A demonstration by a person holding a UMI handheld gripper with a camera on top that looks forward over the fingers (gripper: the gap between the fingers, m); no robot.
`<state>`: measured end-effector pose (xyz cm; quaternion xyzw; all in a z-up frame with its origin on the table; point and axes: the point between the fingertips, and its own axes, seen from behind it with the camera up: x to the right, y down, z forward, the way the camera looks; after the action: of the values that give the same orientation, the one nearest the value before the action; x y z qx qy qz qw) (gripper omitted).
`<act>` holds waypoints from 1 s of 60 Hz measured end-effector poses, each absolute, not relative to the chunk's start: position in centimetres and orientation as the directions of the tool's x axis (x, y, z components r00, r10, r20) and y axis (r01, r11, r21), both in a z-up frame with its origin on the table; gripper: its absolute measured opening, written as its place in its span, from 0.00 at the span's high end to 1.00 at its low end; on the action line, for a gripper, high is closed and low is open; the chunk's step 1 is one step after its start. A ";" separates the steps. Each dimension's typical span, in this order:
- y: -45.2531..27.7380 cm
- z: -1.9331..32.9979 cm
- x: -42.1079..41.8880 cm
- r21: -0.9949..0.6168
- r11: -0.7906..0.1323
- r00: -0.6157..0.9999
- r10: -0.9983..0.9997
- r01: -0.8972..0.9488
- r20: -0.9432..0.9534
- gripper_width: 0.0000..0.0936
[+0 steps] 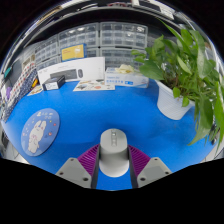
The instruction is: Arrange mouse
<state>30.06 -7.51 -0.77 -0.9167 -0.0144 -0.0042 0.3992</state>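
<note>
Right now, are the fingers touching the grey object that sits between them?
Touching. The gripper view shows the grey object between the fingers, and both purple pads lie against its sides with no gap visible. It is probably the mouse.

The blue counter (95,110) lies open through its middle, ahead of the jaws. A potted plant (185,70) crowds its right edge, a round mat (40,130) lies at the left. Boxes (85,70) and papers (125,78) line the far edge.
</note>
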 end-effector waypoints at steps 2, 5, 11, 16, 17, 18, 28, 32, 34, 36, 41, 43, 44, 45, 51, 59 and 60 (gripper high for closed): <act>-7.5 -0.8 30.0 -0.731 -0.682 0.999 0.030 0.038 0.024 0.51; -7.5 -0.8 30.0 -0.726 -0.687 1.000 0.024 0.030 0.018 0.55; -7.6 -0.8 30.0 -0.717 -0.697 1.000 0.023 0.025 0.012 0.67; -7.7 -1.0 30.0 -0.709 -0.705 1.000 0.017 0.028 0.023 0.68; -7.6 -1.0 30.1 -0.709 -0.705 1.000 0.013 0.025 0.022 0.68; -7.6 -1.0 30.1 -0.707 -0.707 1.000 0.009 0.021 0.020 0.68; -8.0 -0.6 30.1 -0.682 -0.731 0.998 -0.058 -0.028 0.020 0.68; -8.0 1.3 29.9 -0.687 -0.724 0.994 -0.106 -0.061 0.023 0.68; -7.7 3.0 29.7 -0.701 -0.709 0.992 -0.127 -0.073 0.025 0.67; -7.4 5.1 29.4 -0.718 -0.691 0.989 -0.145 -0.083 0.025 0.67; -6.4 11.6 28.4 -0.779 -0.623 0.985 -0.169 -0.076 0.039 0.67; -5.8 14.3 27.9 -0.804 -0.591 0.983 -0.176 -0.067 0.047 0.67; -5.2 15.8 27.4 -0.815 -0.576 0.982 -0.180 -0.062 0.052 0.67; -4.9 17.0 27.0 -0.826 -0.560 0.982 -0.182 -0.056 0.056 0.67; -3.5 23.3 23.7 -0.874 -0.485 0.982 -0.178 -0.026 0.069 0.67; -1.8 27.0 16.6 -0.899 -0.437 0.992 -0.122 -0.015 0.043 0.67; -1.6 27.1 15.7 -0.900 -0.436 0.993 -0.113 -0.013 0.040 0.67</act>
<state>15.69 -1.63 27.06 -0.8461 0.0374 -0.0471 0.5297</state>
